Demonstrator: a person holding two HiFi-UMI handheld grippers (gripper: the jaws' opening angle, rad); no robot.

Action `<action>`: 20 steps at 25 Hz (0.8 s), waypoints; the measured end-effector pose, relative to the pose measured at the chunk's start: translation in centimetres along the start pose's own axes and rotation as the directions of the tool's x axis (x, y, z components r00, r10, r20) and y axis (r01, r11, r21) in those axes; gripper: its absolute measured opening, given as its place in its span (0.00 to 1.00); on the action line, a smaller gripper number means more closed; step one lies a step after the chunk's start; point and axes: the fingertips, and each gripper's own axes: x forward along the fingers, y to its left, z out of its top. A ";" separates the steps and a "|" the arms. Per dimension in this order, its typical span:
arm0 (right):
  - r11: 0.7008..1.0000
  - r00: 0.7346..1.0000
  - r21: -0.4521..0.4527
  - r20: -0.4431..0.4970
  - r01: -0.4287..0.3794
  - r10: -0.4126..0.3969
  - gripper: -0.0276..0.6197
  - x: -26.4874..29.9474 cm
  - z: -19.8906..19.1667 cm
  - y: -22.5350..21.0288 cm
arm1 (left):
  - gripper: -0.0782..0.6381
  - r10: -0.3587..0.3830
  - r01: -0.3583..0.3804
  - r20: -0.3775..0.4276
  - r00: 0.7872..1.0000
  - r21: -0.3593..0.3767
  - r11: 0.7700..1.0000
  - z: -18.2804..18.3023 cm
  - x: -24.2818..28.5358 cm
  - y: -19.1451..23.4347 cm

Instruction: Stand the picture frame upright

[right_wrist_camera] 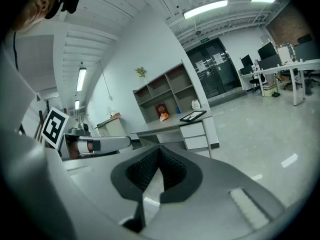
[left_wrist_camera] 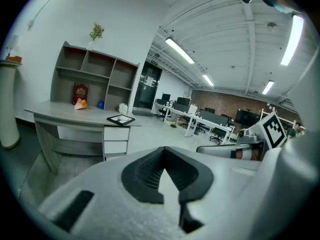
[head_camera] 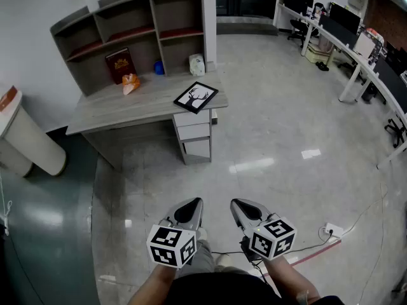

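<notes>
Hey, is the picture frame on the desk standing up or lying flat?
Lying flat. The picture frame rests face up on the desk, its tree picture facing the ceiling.

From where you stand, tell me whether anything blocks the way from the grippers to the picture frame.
Nothing visible does. Only open floor lies between the left gripper, the right gripper and the desk. The picture frame lies flat at the desk's front corner, above the drawers, with nothing on it.
</notes>
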 end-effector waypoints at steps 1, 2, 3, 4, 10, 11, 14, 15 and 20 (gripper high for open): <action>1.000 1.000 -0.002 -0.001 0.001 -0.001 0.04 0.2 0.1 0.0 | 0.10 -0.001 0.001 -0.001 1.000 -0.001 1.000 0.1 0.1 0.2; 1.000 1.000 -0.003 -0.001 0.001 -0.001 0.04 0.4 0.1 0.0 | 0.10 -0.002 0.002 -0.002 1.000 -0.002 1.000 0.1 0.2 0.3; 1.000 1.000 -0.001 0.001 0.001 -0.001 0.04 0.6 0.2 -0.1 | 0.10 -0.003 0.003 -0.003 1.000 -0.003 1.000 0.2 0.4 0.5; 1.000 1.000 0.005 0.004 0.001 -0.001 0.04 0.8 0.3 -0.1 | 0.10 -0.005 0.005 -0.004 1.000 -0.003 1.000 0.2 0.5 0.6; 0.999 0.999 0.036 0.033 -0.031 0.030 0.04 1.8 1.5 -0.1 | 0.10 -0.039 0.039 -0.012 0.999 -0.009 0.999 0.8 1.6 1.2; 0.999 0.999 0.033 0.034 -0.034 0.033 0.04 2.0 1.7 -0.1 | 0.10 -0.051 0.051 -0.014 0.999 -0.004 0.999 1.0 1.9 1.2; 0.999 0.999 0.017 0.027 -0.029 0.028 0.04 3.0 2.1 -0.4 | 0.10 -0.075 0.076 -0.022 0.997 0.011 0.997 1.4 2.7 1.5; 1.000 0.999 0.015 0.024 -0.025 0.025 0.04 3.4 2.3 -0.5 | 0.10 -0.080 0.080 -0.024 0.997 0.013 0.997 1.6 3.0 1.7; 1.000 1.000 0.010 0.018 -0.017 0.017 0.04 5.7 3.3 -0.9 | 0.10 -0.083 0.084 -0.023 0.996 0.017 0.996 3.0 4.3 3.6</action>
